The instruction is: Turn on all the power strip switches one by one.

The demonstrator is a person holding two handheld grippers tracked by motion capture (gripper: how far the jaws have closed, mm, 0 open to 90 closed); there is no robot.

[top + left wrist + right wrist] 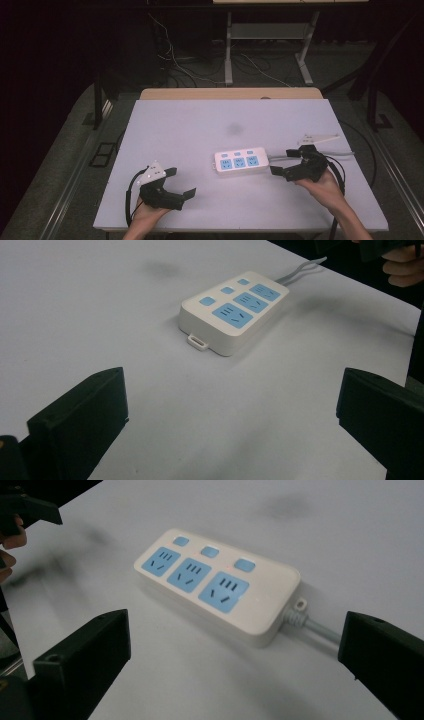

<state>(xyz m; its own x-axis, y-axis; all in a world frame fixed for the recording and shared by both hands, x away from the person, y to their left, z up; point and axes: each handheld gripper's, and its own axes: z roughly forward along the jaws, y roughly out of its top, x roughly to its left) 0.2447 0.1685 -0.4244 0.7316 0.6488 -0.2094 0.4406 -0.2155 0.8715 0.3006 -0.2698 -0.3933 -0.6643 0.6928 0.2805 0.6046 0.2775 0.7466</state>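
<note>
A white power strip with three blue sockets and three blue buttons is seen lying flat near the middle of the white table; its grey cord is led off toward the right side. The right gripper is held just beside the cord end of the strip; its jaws are spread wide and nothing is pinched between them, as is seen in the right gripper view, where the strip lies ahead, between the two black jaws. The left gripper is kept well apart from the strip, near the front edge; its jaws are spread wide too and nothing is held. The step in hand looks like a reach for the strip, not yet a grab; next, the right jaws would likely need to be brought over the cord end and pressed together on it; care would be needed so the strip is not pushed away.
</note>
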